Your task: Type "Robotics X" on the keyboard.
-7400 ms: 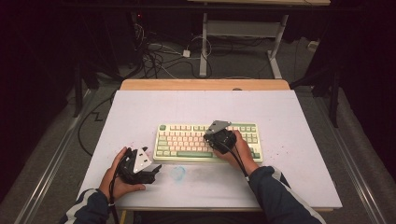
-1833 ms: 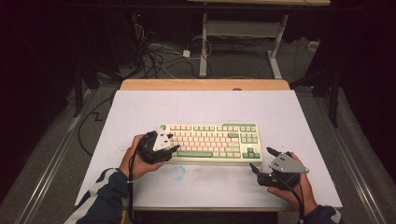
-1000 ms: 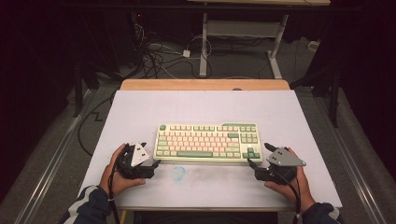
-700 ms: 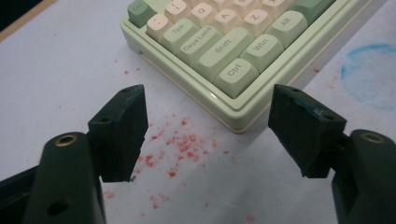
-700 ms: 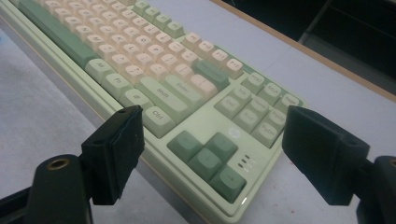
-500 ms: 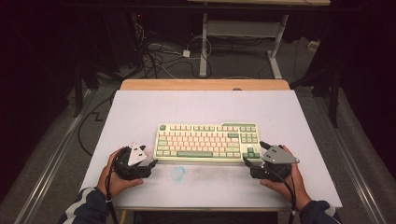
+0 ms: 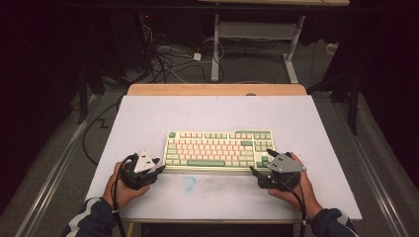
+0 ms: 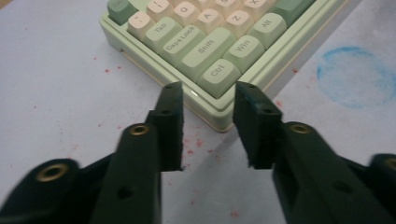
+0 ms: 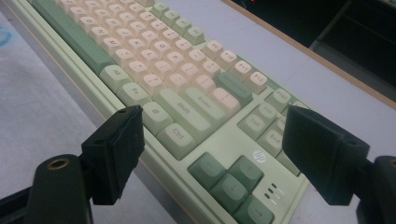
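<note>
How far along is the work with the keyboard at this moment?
Done: both grippers are placed at the keyboard ends. In hand: the left gripper, jaws just closing, straddles the near left corner without pressing; the right gripper stands open at the arrow-key corner. Left: clamping and moving it.
</note>
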Demonstrator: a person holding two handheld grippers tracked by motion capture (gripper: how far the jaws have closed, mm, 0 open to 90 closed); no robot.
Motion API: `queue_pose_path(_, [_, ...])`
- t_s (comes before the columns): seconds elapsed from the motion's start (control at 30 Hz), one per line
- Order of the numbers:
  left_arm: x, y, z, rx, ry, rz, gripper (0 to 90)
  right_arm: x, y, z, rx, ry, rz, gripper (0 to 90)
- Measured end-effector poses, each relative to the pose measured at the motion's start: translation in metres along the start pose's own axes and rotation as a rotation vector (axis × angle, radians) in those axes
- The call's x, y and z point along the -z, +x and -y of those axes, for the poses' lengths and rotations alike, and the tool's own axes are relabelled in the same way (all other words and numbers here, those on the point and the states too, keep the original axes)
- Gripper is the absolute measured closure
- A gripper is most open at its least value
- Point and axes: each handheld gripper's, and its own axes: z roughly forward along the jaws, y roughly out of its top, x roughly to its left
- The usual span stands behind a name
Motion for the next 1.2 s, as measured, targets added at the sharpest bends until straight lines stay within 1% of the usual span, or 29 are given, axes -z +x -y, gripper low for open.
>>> queue_pose_path(0.07, [-0.001, 0.0, -0.002, 0.009, 0.015, 0.004, 76.9, 0.002, 0.0, 0.001, 0.0, -0.003, 0.001, 21.5])
queue_pose_path(0.13, [-0.001, -0.001, -0.004, 0.009, 0.018, 0.015, 82.8, 0.003, 0.0, 0.001, 0.003, -0.005, 0.004, 21.5])
queue_pose_path(0.23, [-0.003, -0.003, -0.007, -0.002, 0.024, 0.021, 86.1, 0.004, -0.001, 0.002, -0.002, -0.005, 0.008, 21.5])
queue_pose_path(0.27, [-0.005, -0.004, -0.009, 0.001, 0.024, 0.025, 86.7, 0.003, -0.001, 0.002, -0.002, -0.006, 0.006, 21.5])
queue_pose_path(0.3, [-0.006, -0.004, -0.011, -0.003, 0.025, 0.026, 86.8, 0.003, -0.001, 0.002, -0.001, -0.004, 0.006, 21.5])
queue_pose_path(0.33, [-0.008, -0.005, -0.013, 0.005, 0.023, 0.031, 86.9, 0.003, -0.001, 0.002, -0.001, -0.002, 0.008, 21.6])
queue_pose_path(0.37, [-0.01, -0.005, -0.015, 0.012, 0.031, 0.035, 86.9, 0.003, 0.0, 0.003, 0.002, -0.003, 0.007, 21.5])
queue_pose_path(0.4, [-0.013, -0.006, -0.016, 0.003, 0.032, 0.032, 86.9, 0.003, 0.0, 0.003, 0.001, -0.002, 0.006, 21.5])
queue_pose_path(0.5, [-0.019, -0.007, -0.022, -0.001, 0.034, 0.038, 86.9, 0.003, 0.001, 0.003, 0.005, 0.0, 0.006, 21.5])
queue_pose_path(0.57, [-0.022, -0.008, -0.025, 0.006, 0.035, 0.044, 86.9, 0.003, 0.001, 0.003, 0.007, 0.001, 0.008, 21.5])
queue_pose_path(0.83, [-0.037, -0.016, -0.034, -0.034, 0.056, 0.061, 87.0, 0.003, 0.001, 0.004, 0.007, 0.005, 0.007, 21.5])
queue_pose_path(1.2, [-0.054, -0.025, -0.041, -0.055, 0.08, 0.081, 87.1, 0.004, 0.001, 0.005, 0.01, 0.01, 0.006, 21.5])
